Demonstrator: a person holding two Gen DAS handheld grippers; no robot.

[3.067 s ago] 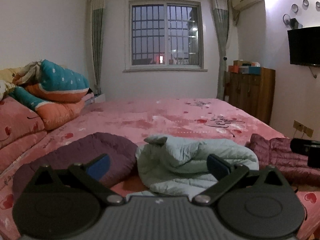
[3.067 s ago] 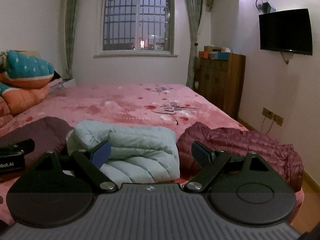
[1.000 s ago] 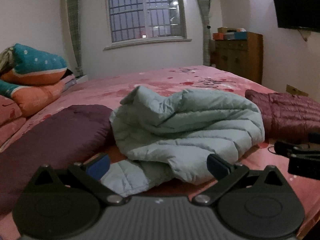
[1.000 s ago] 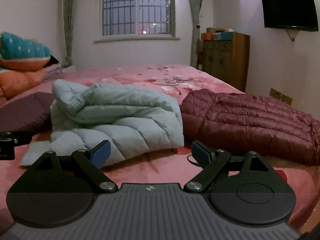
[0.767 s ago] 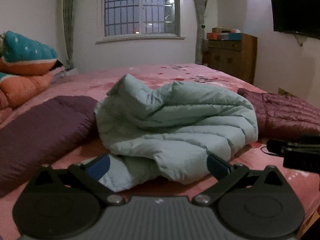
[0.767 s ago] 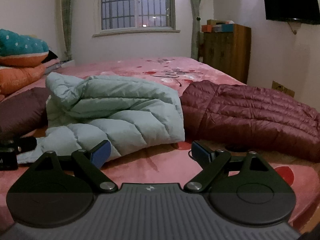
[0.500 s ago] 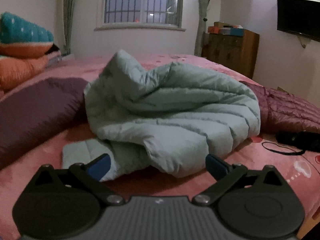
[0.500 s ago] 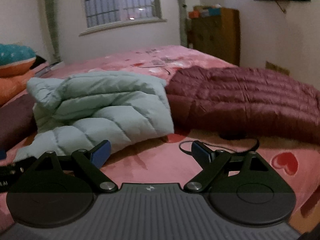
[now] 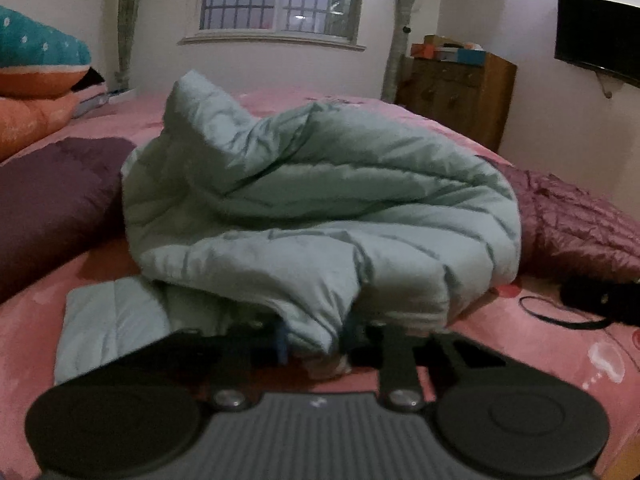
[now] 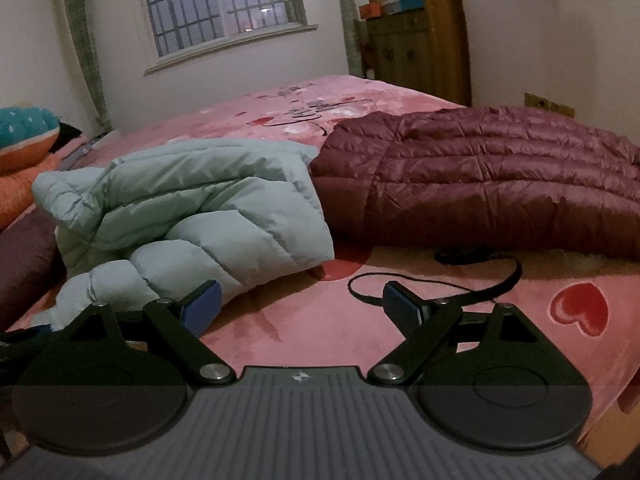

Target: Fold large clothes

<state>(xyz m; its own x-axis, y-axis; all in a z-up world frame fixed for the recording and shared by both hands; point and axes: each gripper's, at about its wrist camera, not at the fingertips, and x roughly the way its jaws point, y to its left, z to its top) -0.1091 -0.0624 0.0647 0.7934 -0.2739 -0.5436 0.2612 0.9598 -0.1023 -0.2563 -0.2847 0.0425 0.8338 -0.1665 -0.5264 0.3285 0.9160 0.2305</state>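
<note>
Left tool (image 9: 316, 338) just closed onto the near hem of the pale green puffer jacket (image 9: 312, 208), fabric pinched between the jaws. Right tool (image 10: 300, 306) spread wide, empty, low over the pink bed (image 10: 304, 320), with the jacket's right edge just beside its left finger. Judged as the opening grab of the fold: jacket bunched mid-bed between a dark purple garment (image 9: 52, 196) and a maroon quilted jacket (image 10: 480, 168). Next, probably a second hem grip for the right, then a lift to spread. Slick, puffy, channel-stitched shell; plush heart-printed bedspread; thin black cord (image 10: 440, 284) looped nearby.
</note>
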